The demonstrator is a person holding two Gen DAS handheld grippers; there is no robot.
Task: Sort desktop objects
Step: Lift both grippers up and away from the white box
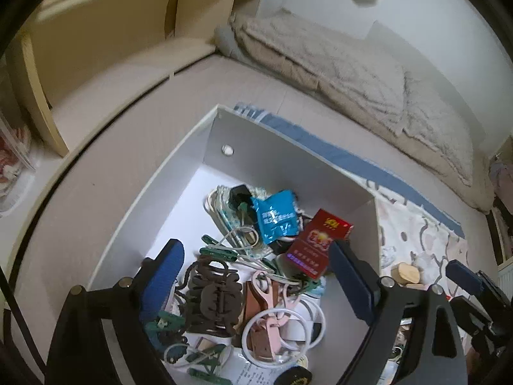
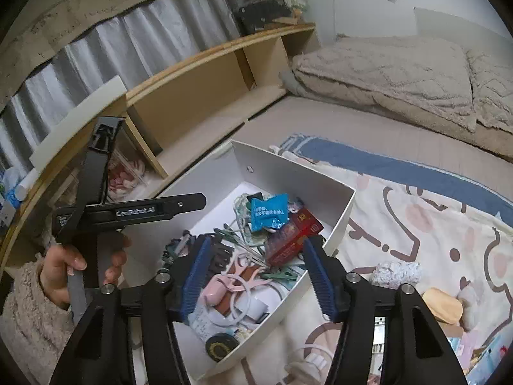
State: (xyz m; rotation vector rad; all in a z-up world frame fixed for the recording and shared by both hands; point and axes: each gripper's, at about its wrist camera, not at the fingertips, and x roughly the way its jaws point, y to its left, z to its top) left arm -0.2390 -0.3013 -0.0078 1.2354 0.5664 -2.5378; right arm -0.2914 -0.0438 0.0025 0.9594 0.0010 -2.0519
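Observation:
A white open box [image 1: 288, 166] [image 2: 288, 173] lies on a bed and holds a jumble of small things. Among them are a red cigarette pack [image 1: 315, 240] [image 2: 288, 237], a blue sachet [image 1: 275, 218] [image 2: 267, 213], a brown hair claw [image 1: 211, 298], pink clips [image 1: 272, 308] [image 2: 231, 282], green clothespins [image 1: 218, 253] and white cable loops [image 1: 282, 337]. My left gripper [image 1: 256, 272] hangs open above the pile with nothing between its blue pads. My right gripper [image 2: 256, 272] is also open over the box and empty; the red pack lies beside its right finger [image 2: 320, 276].
A hand in a fluffy sleeve [image 2: 64, 269] holds the left gripper's black body [image 2: 128, 211]. A wooden shelf [image 2: 208, 96] runs behind the box. Folded beige bedding [image 2: 400, 73] lies at the back. On the patterned blanket [image 2: 416, 224] are crumpled tissue [image 2: 397, 274], a wooden piece [image 1: 405, 272] and a white cable [image 2: 307, 359].

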